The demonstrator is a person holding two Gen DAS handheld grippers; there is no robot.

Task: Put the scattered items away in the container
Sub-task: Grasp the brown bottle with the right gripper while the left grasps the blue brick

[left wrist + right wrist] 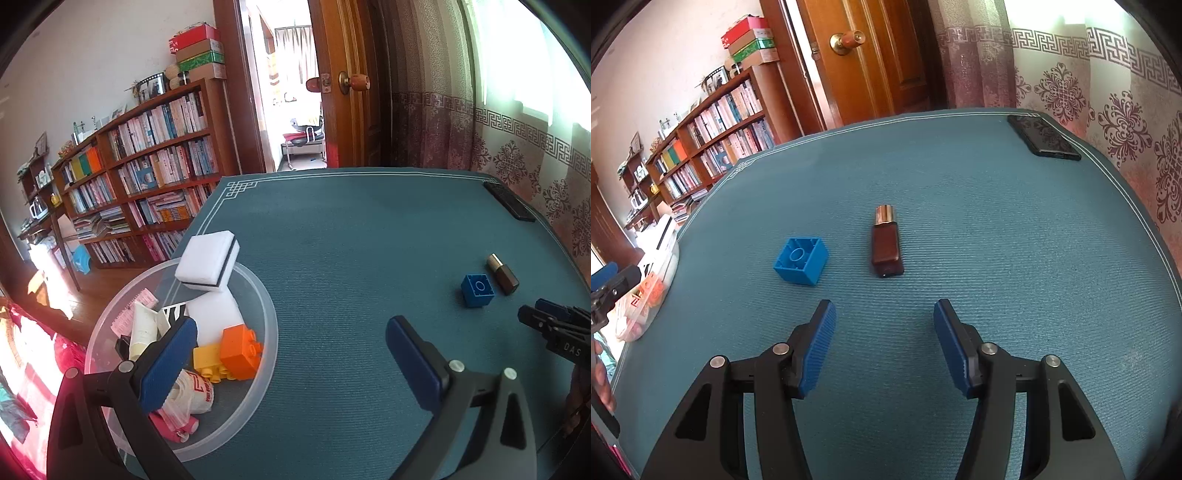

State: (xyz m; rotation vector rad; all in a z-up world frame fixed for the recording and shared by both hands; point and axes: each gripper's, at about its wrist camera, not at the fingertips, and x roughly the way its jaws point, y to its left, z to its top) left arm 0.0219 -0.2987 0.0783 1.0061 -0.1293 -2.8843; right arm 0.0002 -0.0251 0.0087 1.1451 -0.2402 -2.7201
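Your left gripper [291, 332] hung with its fingers wide apart and empty, one finger over the clear tub [266, 314] at the tabletop's left edge. The tub already held sponges [207, 258], an orange brick [240, 350], a tube and a crumpled bag. Further right lay the blue brick [800, 260], hollow side up, and just beside it the brown bottle [885, 243] on its side. Your right gripper [884, 325] sat short of the bottle, fingers spread and holding nothing. The risk I saw: the bottle could roll or skid away under a off-centre pinch, and a wide sweep might knock the brick. The teal cloth [1015, 258] looked ribbed. A phone [1043, 142] rested at the far right corner; bookshelves [147, 166], a wooden door and patterned curtains stood behind.
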